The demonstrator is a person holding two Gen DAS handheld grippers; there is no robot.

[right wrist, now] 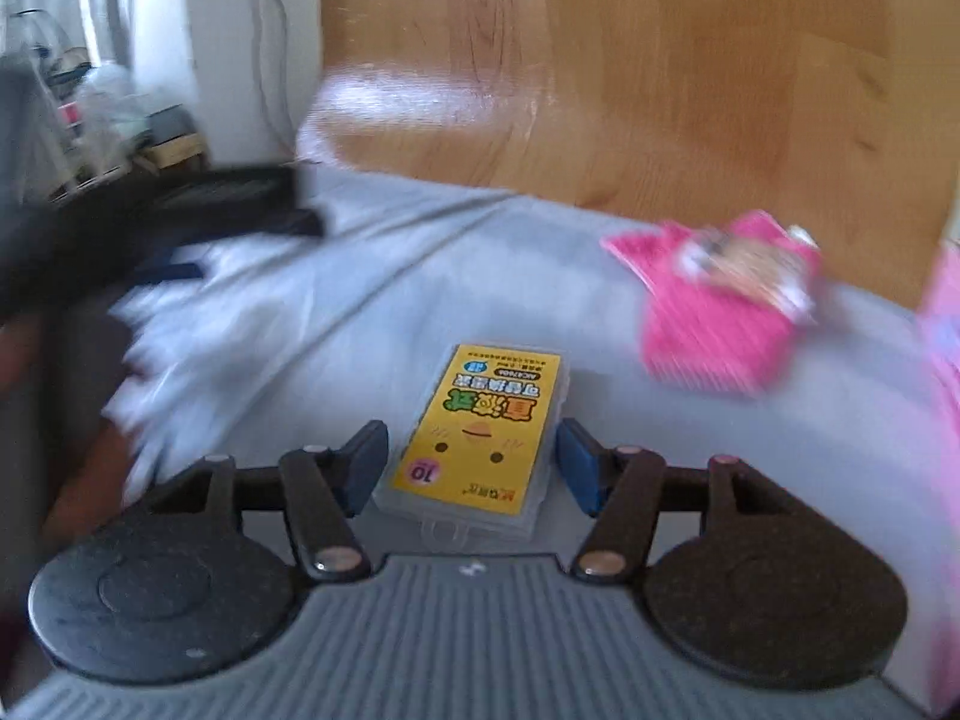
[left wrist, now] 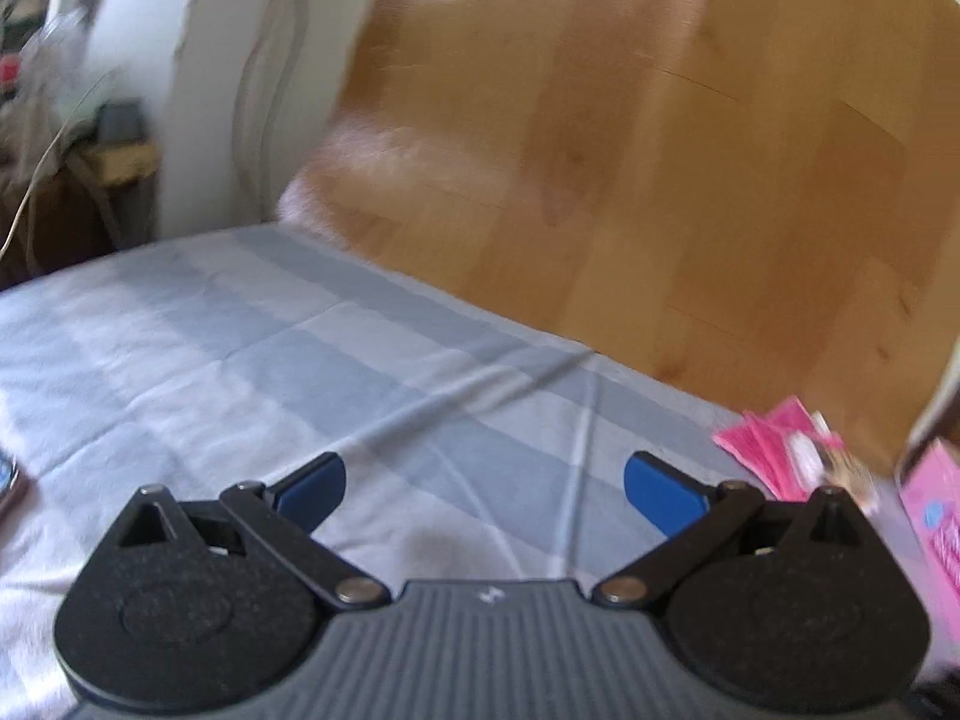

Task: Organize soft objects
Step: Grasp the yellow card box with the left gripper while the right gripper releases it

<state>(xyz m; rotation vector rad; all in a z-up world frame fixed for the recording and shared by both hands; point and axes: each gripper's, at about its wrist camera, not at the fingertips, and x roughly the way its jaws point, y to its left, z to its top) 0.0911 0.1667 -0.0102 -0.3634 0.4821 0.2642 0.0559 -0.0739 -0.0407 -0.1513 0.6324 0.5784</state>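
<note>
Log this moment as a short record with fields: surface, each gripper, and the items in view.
surface: striped grey bedsheet by a wooden floor
left gripper: open, empty, above the sheet
right gripper: open, fingers either side of the clear box with yellow label, contact not clear
pink packet: lying on the sheet, right of the box, blurred
other: pink box at the right edge, partly out of view

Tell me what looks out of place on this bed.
The clear plastic case with the yellow label stands out: a rigid box, lying between the right gripper's open jaws, on the sheet. The pink packet sits askew near the edge.
</note>
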